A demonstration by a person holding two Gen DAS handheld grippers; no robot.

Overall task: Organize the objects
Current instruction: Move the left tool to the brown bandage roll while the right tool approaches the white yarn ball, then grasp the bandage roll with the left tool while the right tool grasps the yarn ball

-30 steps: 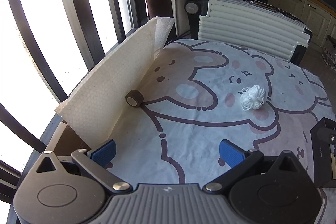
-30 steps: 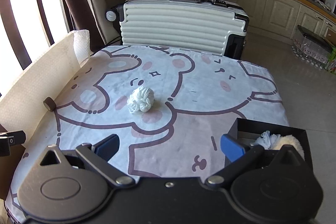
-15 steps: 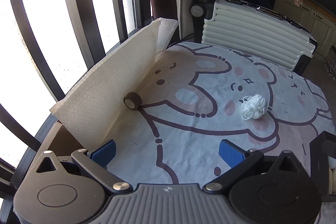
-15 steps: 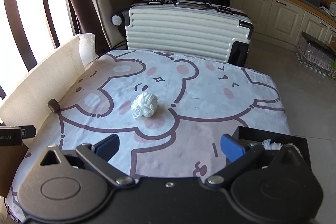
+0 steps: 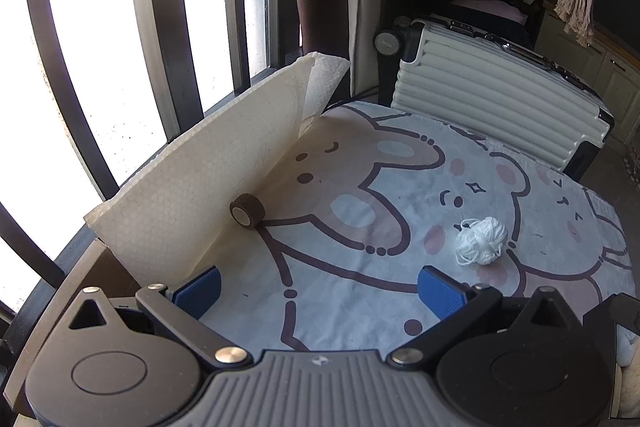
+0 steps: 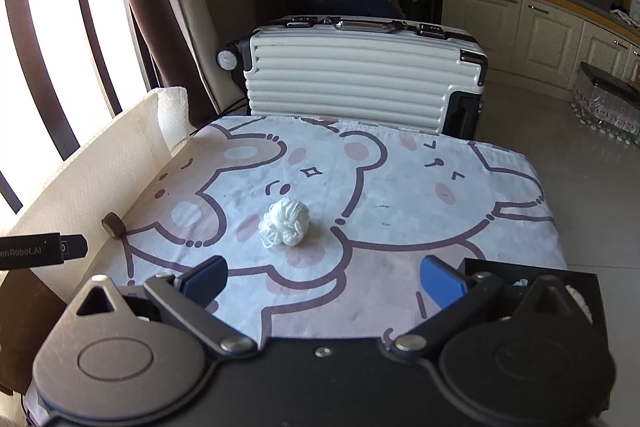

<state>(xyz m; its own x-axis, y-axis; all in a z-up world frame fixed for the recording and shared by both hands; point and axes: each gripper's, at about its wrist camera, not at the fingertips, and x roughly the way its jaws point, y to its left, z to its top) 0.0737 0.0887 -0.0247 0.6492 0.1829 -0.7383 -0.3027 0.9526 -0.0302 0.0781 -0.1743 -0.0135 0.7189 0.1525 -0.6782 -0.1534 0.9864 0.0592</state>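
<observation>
From where I sit, the worktop (image 6: 500, 187) stretches ahead of both claws, covered by a printed cloth (image 5: 360, 187). A ball of yarn (image 6: 286, 222) lies on the cloth near its middle. Well apart from it, to the left, a small roll of tape (image 5: 247, 210) rests on its side against a sheet of padded wrap (image 5: 208, 179) that stands along the worktop's left edge. Window bars (image 5: 160, 11) rise behind that sheet. A suitcase (image 6: 360, 75) stands on the floor just behind the worktop's far edge. At the near right corner I see a box (image 6: 576, 279) with soft things inside. Cabinets (image 6: 520, 31) line the far right wall.
</observation>
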